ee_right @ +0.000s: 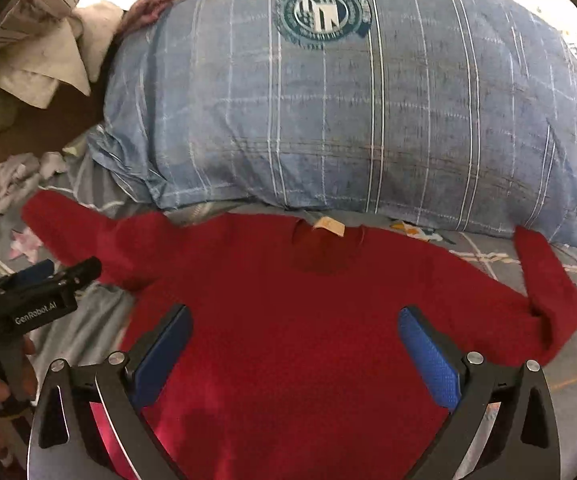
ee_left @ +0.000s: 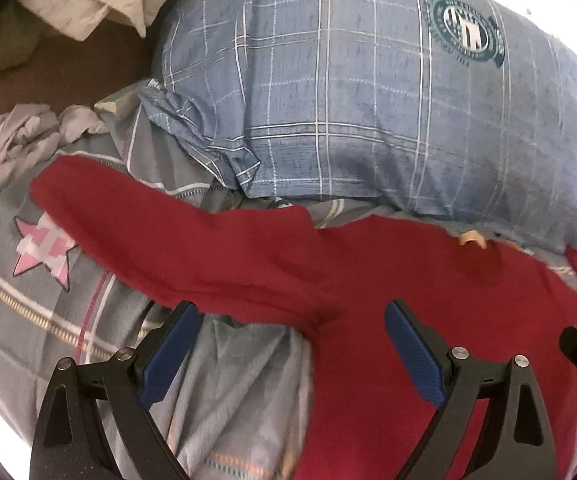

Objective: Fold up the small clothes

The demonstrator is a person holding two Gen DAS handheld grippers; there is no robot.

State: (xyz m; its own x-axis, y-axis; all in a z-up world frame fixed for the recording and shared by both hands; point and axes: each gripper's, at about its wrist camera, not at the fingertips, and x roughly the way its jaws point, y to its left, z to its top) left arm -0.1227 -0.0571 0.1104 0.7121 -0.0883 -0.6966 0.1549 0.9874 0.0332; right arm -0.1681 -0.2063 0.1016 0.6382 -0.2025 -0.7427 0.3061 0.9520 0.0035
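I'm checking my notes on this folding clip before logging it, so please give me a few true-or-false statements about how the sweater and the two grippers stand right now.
1. The red sweater lies spread on the bed with its neck label towards the blue plaid pillow. True.
2. The right gripper is clamped on the hem. False: its jaws are wide apart over the sweater's body, gripping nothing.
3. Both sleeves lie straight out. False: the sleeve at the right of the right wrist view is bent back on itself.
4. The left gripper is open. True.
5. The pillow is plain white. False: it is blue plaid with a round crest.
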